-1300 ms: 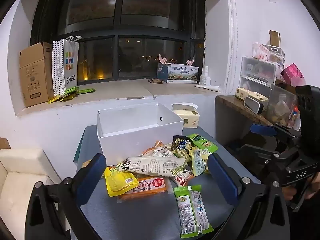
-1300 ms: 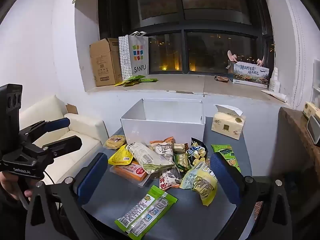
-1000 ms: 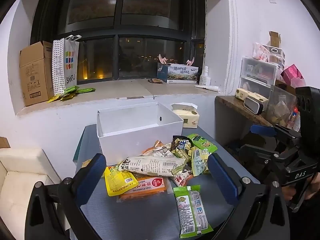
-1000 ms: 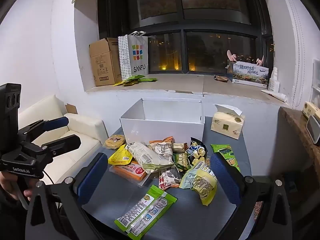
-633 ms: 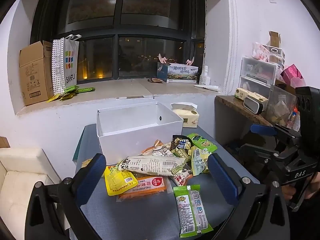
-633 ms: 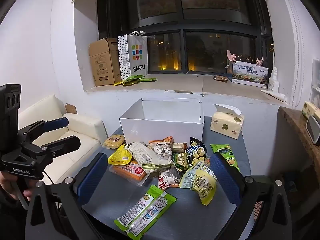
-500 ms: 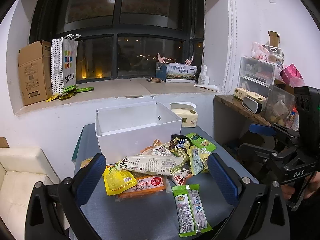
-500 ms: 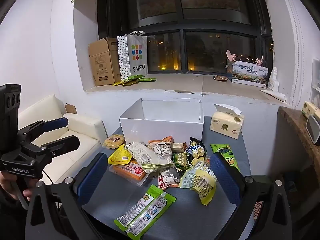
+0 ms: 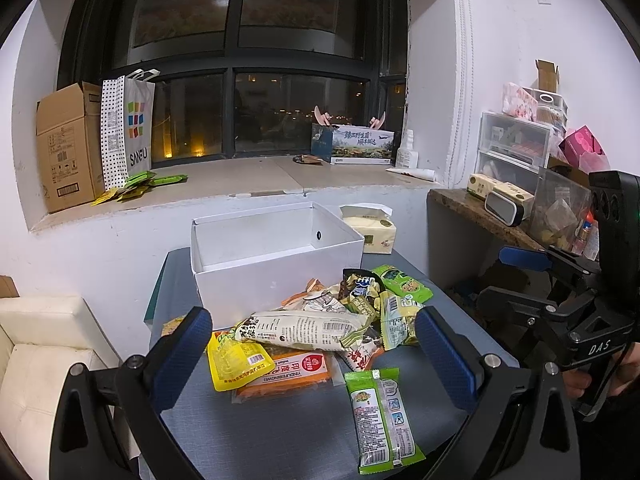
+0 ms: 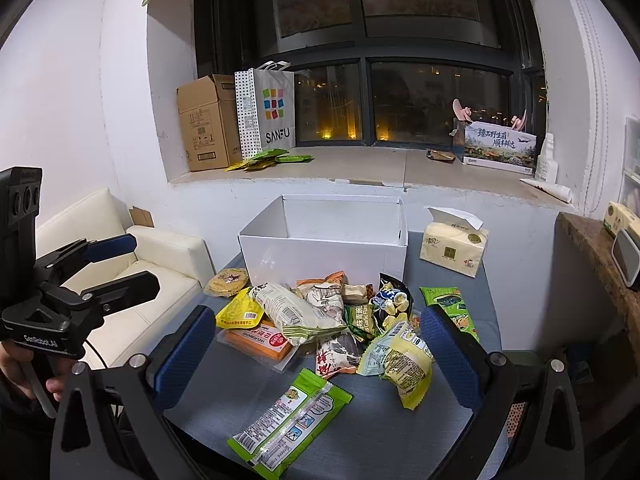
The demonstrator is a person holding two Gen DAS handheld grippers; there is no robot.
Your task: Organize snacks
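Both hand-held grippers spread wide, empty, above heaped snacks.
Light, crinkly, slippery green-and-white foil snack packet at 6 o'clock: pinch across flat middle; white cardboard box at 12.

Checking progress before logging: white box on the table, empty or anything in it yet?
Looks empty. The white box is open-topped, showing only bare inner walls and floor; its front corner is hidden. The snacks lie outside on the table.

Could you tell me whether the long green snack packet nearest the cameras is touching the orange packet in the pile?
Apart. The right wrist view shows bare table between the long green snack packet and the orange packet.
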